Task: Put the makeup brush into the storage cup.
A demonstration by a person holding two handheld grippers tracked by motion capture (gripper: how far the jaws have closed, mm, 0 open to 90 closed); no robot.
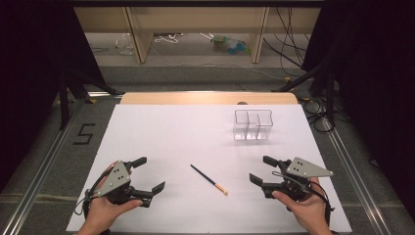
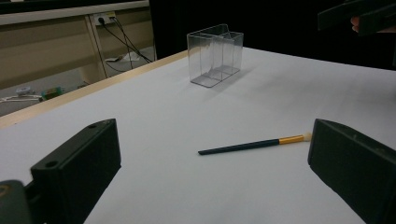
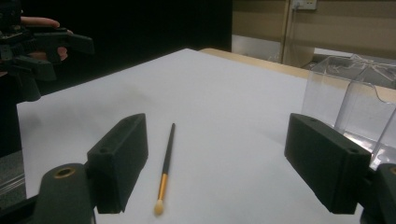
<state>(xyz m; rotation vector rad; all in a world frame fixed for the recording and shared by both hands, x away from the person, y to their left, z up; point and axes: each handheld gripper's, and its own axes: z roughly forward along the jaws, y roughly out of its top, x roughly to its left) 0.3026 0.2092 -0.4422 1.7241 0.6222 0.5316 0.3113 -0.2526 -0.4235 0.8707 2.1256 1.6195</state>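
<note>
The white surface (image 1: 171, 142) took up most of what I could see, its far edge a strip of bare wood. On it, toward the far right, stood a clear plastic organizer (image 1: 252, 125) split into compartments, upright and with nothing in it. I took that box as my landmark.

Well short of the organizer, toward the person and a little to its left, lay a small makeup brush (image 1: 209, 179) with a dark handle, a gold ferrule and a pale tip. It lay flat on the surface, apart from everything else. Its long axis ran on a diagonal: handle end pointing away and to the left, bristle end nearer the person and to the right.

The left tongs (image 1: 150, 176) hovered left of the brush with jaws spread wide and nothing between them. The right tongs (image 1: 262, 170) hovered on the organizer's side of the brush, likewise spread and empty.

By my judgement the right tongs were the nearer pair, the bristle end pointing roughly their way. A pinch across the handle looked to need the jaws turned square to that diagonal.
</note>
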